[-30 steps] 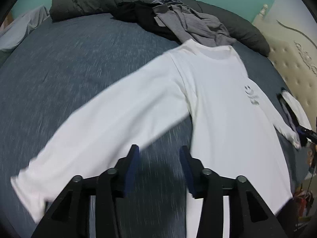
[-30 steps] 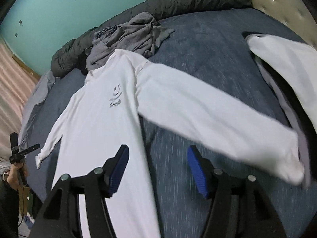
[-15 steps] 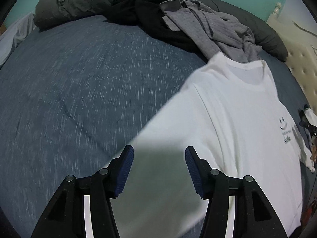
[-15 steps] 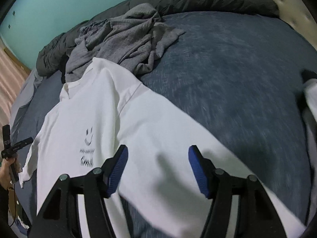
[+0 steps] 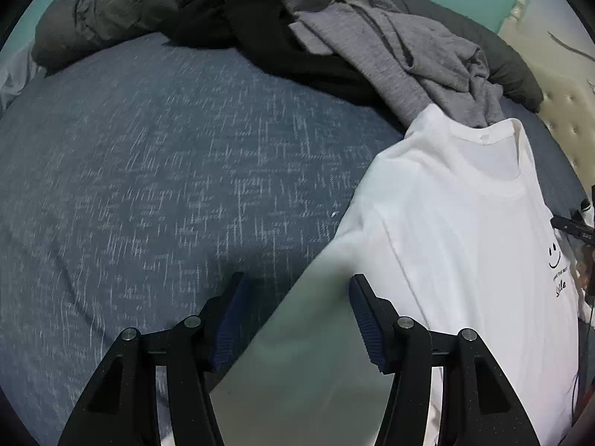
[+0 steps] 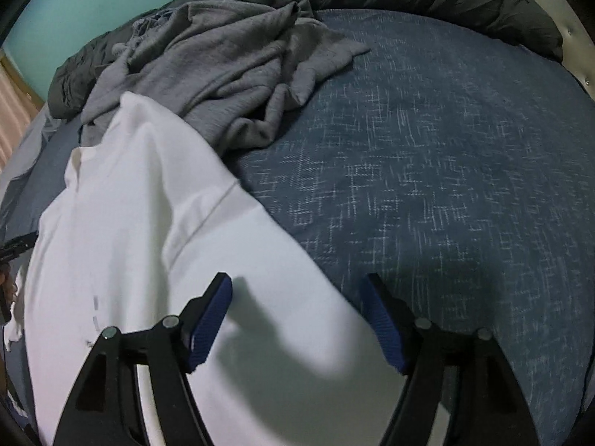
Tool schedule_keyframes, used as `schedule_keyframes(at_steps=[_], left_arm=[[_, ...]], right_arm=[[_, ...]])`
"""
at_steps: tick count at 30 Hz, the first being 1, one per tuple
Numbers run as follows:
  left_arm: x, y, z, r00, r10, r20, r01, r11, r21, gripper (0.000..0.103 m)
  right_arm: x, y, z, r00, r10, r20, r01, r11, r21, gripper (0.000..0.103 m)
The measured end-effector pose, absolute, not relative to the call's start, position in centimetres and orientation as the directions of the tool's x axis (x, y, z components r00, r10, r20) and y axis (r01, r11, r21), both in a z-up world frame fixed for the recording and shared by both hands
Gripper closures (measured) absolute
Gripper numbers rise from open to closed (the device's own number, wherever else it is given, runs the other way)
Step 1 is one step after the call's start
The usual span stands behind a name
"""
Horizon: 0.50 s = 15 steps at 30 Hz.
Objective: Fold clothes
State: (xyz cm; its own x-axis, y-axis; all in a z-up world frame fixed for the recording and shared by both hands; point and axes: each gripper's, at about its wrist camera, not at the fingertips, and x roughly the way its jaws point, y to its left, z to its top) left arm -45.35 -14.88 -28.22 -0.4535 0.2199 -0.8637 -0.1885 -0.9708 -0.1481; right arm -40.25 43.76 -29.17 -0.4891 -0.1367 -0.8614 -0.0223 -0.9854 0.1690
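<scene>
A white long-sleeved shirt (image 5: 457, 230) with a small black smiley print lies flat, front up, on the blue bed (image 5: 148, 171). It also shows in the right wrist view (image 6: 141, 215). My left gripper (image 5: 295, 290) is open, low over the upper part of one sleeve, whose edge runs between the jaws. My right gripper (image 6: 297, 290) is open, low over the upper part of the other sleeve, near the shoulder seam. Neither holds anything.
A crumpled grey garment (image 5: 401, 52) and a black one (image 5: 282, 48) lie just beyond the shirt's collar. The grey garment shows in the right wrist view too (image 6: 230, 63). A dark grey duvet (image 5: 122, 11) is bunched along the far edge. A padded headboard (image 5: 569, 122) stands at the right.
Both grippers have moved forward and down, from the sleeve ends toward the shoulders. The sleeves now fill the space between the jaws. The jaws stay open.
</scene>
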Motion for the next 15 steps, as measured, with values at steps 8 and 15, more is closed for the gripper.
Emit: schedule_keyframes(at_steps=[8, 15], left_arm=[[-44.8, -13.5, -28.6, -0.46, 0.214, -0.862, -0.235, -0.965, -0.114, 0.097], [-44.6, -13.5, -27.5, -0.487, 0.173, -0.856, -0.228, -0.971, -0.067, 0.101]], right_arm=[[-40.6, 42.9, -29.1, -0.493, -0.128, -0.86, 0.038, -0.991, 0.126, 0.046], [-39.3, 41.5, -28.5, -0.5, -0.104, -0.86, 0.097, -0.993, 0.064, 0.1]])
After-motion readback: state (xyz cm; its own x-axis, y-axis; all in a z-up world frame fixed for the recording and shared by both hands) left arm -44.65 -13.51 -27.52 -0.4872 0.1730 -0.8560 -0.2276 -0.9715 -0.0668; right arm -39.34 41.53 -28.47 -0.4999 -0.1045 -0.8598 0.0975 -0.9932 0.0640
